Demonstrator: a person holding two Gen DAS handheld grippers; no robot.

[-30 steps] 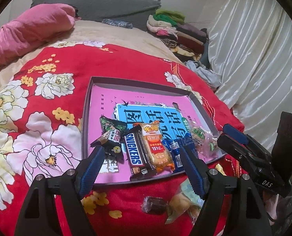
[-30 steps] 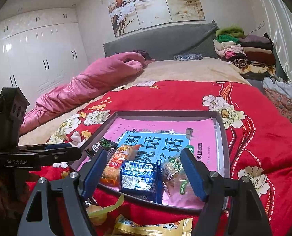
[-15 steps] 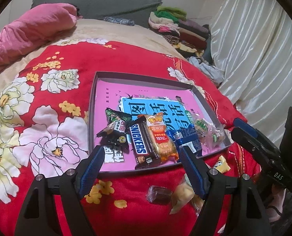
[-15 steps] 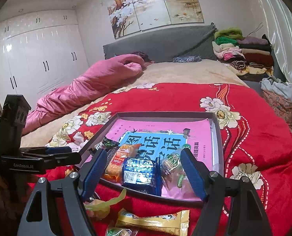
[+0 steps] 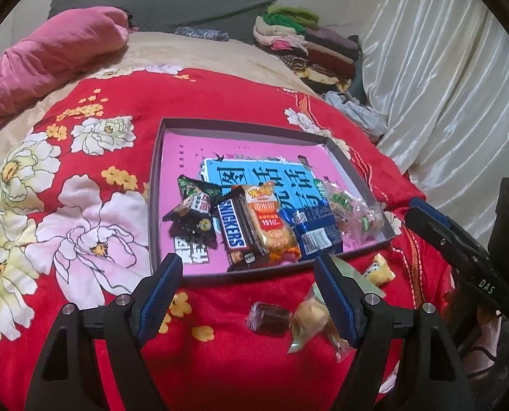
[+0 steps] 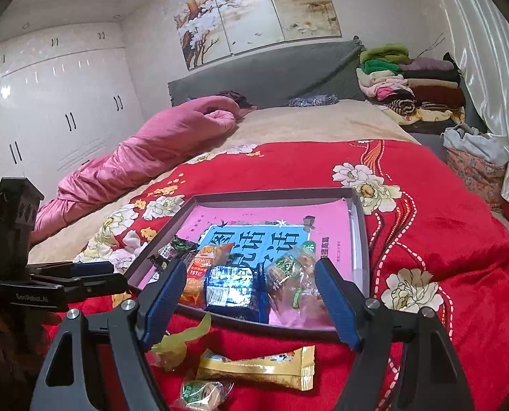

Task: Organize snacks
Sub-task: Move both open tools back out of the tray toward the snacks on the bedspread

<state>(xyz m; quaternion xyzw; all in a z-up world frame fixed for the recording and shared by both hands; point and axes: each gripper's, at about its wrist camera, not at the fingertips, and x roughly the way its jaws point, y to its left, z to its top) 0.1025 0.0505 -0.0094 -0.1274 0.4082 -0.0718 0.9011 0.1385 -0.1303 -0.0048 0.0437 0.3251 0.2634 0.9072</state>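
Note:
A shallow grey tray (image 5: 155, 185) with a pink printed bottom lies on the red flowered blanket. In it lie a Snickers bar (image 5: 235, 231), an orange packet (image 5: 271, 226), a blue packet (image 5: 314, 231), clear green-labelled sweets (image 5: 353, 207) and dark small packets (image 5: 192, 205). On the blanket, just short of the tray's near rim, are a brown sweet (image 5: 268, 313), a wrapped yellow pastry (image 5: 310, 315) and a long yellow packet (image 6: 261, 366). My left gripper (image 5: 247, 262) hangs open above the near rim, holding nothing. My right gripper (image 6: 251, 267) is open too, over the tray's near right corner.
A small green-labelled sweet (image 6: 203, 390) lies at the near edge. A pink quilt (image 6: 144, 150) is bunched at the far left and folded clothes (image 6: 411, 85) are stacked by the headboard. White curtains (image 5: 453, 78) hang on the right. Each gripper shows at the side of the other's view.
Both views have drawn back a little from the tray, so more of the loose snacks on the blanket show. Both jaws stand as wide as before.

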